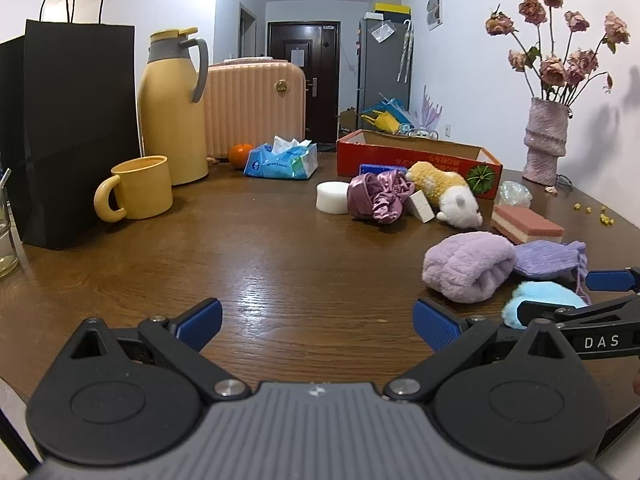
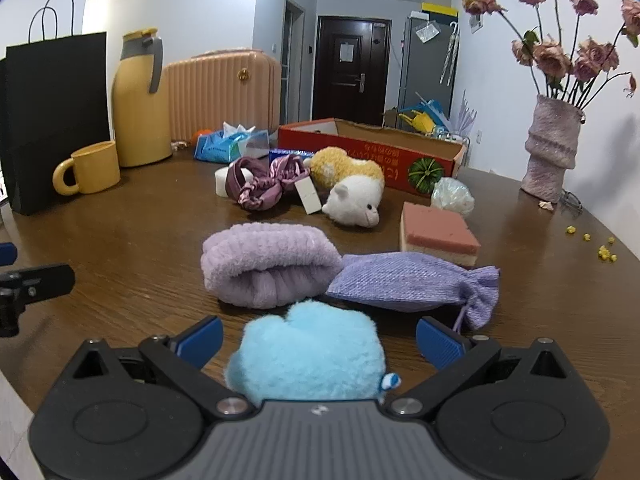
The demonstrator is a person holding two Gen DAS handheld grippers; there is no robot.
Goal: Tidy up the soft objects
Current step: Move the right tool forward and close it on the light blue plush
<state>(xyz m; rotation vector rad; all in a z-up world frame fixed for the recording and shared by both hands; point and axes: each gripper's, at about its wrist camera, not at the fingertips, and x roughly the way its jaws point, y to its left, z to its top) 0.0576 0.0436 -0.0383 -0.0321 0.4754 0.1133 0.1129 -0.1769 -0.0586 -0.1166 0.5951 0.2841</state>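
My right gripper [image 2: 318, 340] is open, its jaws either side of a fluffy light-blue plush [image 2: 308, 360] on the table, not squeezing it. Beyond it lie a rolled lilac towel [image 2: 268, 266], a purple drawstring pouch [image 2: 416, 282], a pink-and-cream sponge [image 2: 438, 234], a white-and-yellow plush hamster [image 2: 352, 188] and a purple satin scrunchie [image 2: 264, 186]. A red cardboard box [image 2: 372, 152] stands open behind them. My left gripper [image 1: 318, 326] is open and empty over bare table, left of the lilac towel [image 1: 466, 266] and the blue plush [image 1: 536, 300].
A black paper bag [image 1: 76, 128], a yellow mug [image 1: 138, 188], a yellow thermos jug [image 1: 174, 108], a tissue pack [image 1: 282, 160] and an orange [image 1: 240, 154] stand at left and back. A white foam disc [image 1: 331, 197] lies by the scrunchie. A vase of dried roses [image 1: 546, 140] stands at right.
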